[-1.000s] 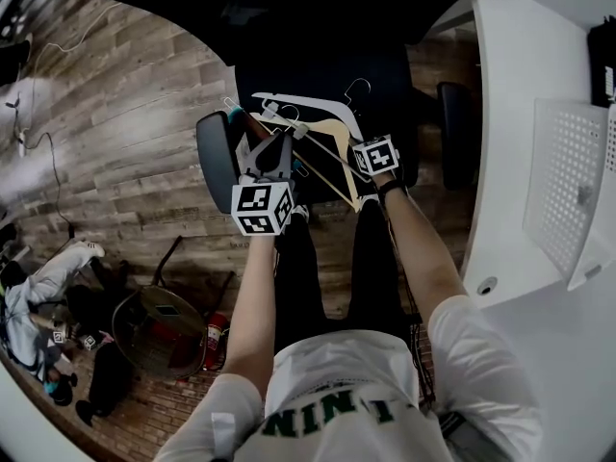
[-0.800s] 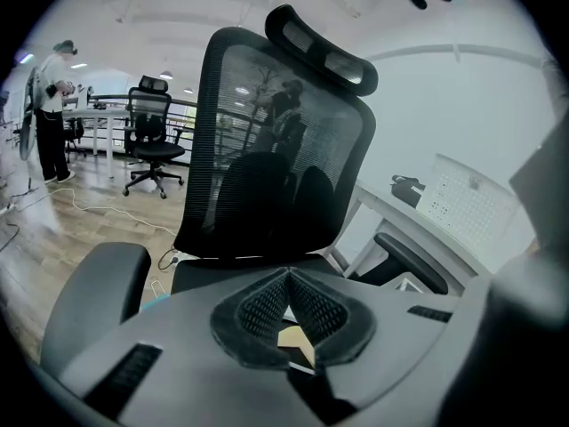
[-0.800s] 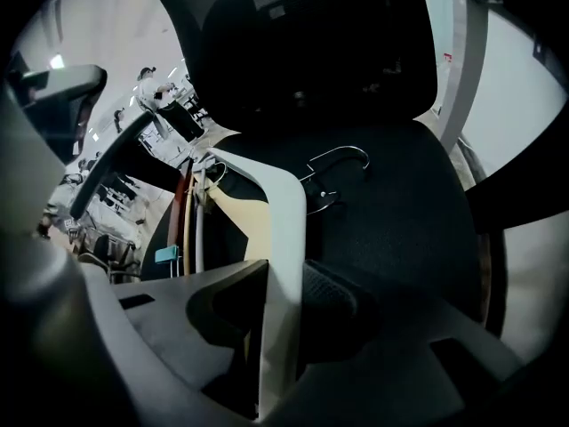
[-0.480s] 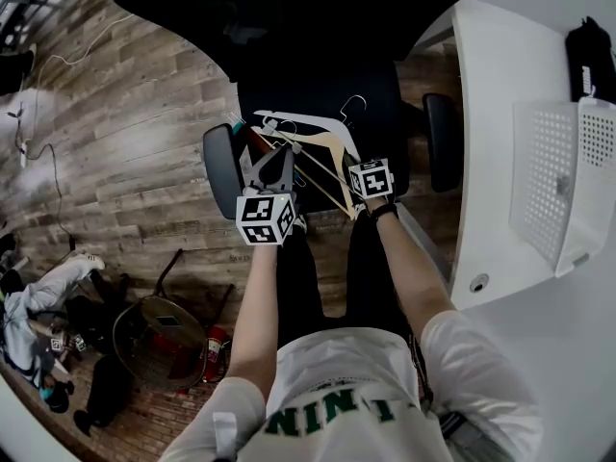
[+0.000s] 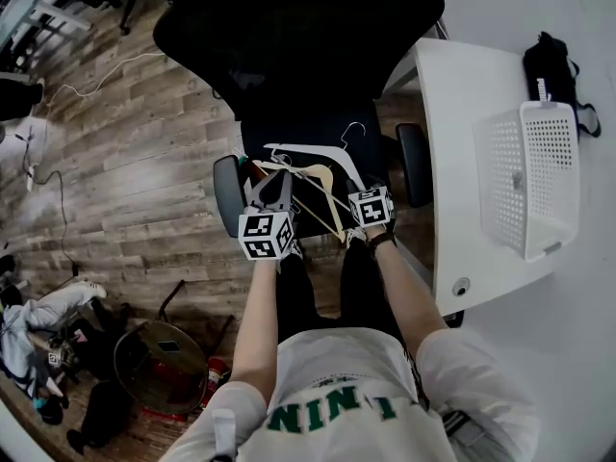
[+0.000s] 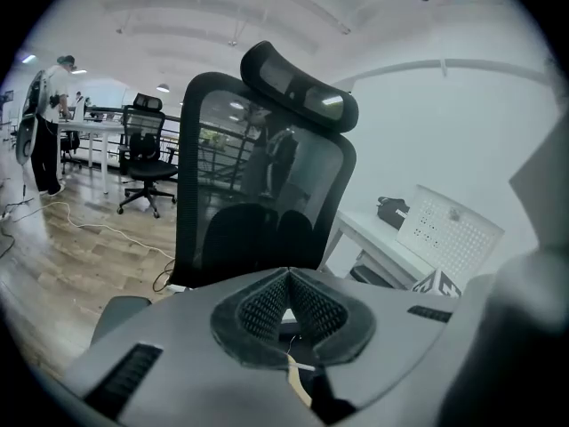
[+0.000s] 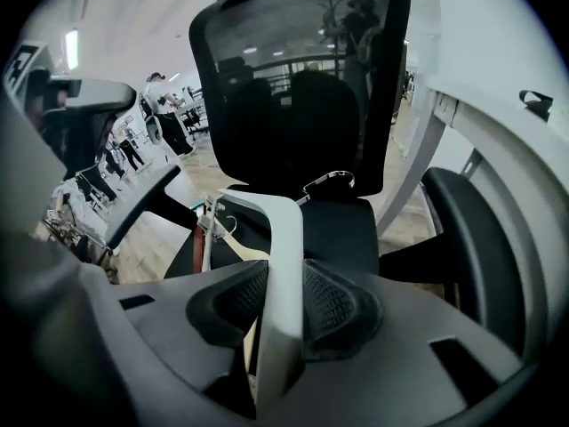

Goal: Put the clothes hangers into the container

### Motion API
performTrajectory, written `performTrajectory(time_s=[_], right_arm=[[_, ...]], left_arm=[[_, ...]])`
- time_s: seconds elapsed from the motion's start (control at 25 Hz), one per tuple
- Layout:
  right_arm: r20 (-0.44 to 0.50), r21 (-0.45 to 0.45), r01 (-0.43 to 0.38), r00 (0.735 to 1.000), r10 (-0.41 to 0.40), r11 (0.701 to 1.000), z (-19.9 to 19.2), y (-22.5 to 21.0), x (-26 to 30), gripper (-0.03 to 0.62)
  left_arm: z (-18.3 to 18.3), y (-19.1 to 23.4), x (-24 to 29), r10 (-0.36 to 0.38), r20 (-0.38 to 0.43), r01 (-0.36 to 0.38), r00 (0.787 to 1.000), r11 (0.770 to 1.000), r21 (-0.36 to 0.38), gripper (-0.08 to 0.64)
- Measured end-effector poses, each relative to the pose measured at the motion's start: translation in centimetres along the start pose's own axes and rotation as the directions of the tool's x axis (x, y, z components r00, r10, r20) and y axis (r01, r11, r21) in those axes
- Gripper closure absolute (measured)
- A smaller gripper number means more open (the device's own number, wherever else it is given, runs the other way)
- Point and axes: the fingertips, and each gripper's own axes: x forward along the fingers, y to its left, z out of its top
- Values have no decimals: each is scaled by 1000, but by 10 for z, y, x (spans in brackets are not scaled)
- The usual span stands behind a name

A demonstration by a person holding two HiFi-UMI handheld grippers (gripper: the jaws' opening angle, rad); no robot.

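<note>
**A:** What has changed in the last second?

**B:** In the head view, the bundle of hangers has come up off the seat of the black mesh office chair (image 5: 308, 123) with both grippers. It hangs at centre frame. The white perforated plastic basket (image 5: 500, 176), on the white table (image 5: 448, 162) at the right edge, now shows in full.

**A:** So the pick-up is done?

**B:** It looks done. The carry to the right, over to the basket, seems to be what remains. Bundle and basket are still well apart.

**A:** How do the jaws stand?

**B:** The right gripper (image 7: 284, 274) pinches the flat arm of the white plastic clothes hanger (image 7: 283, 238), pads tight on both faces. The left gripper (image 6: 286, 274) has its pads meeting at the tips. A thin wire and the pale wooden clothes hanger (image 6: 298, 385) appear caught low between them.

**A:** And how does the bundle look?

**B:** It is a loose fan. The white hanger arches across the top, the wooden one crosses beneath, and a reddish-brown one sits at the left end. A metal hook (image 5: 354, 128) sticks out towards the upper right, so it could snag on the basket rim.
</note>
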Motion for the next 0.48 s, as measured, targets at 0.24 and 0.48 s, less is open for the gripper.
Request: performTrajectory(time_s=[0.24, 0.48], right_arm=[[99, -18, 16, 995, -14, 1000, 40, 5, -84, 456], [208, -51, 36, 978, -25, 998, 79, 11, -169, 456]], left_arm=[[41, -19, -33, -7, 36, 6, 999, 1000, 25, 548], [88, -60, -66, -69, 62, 62, 996, 992, 111, 548]])
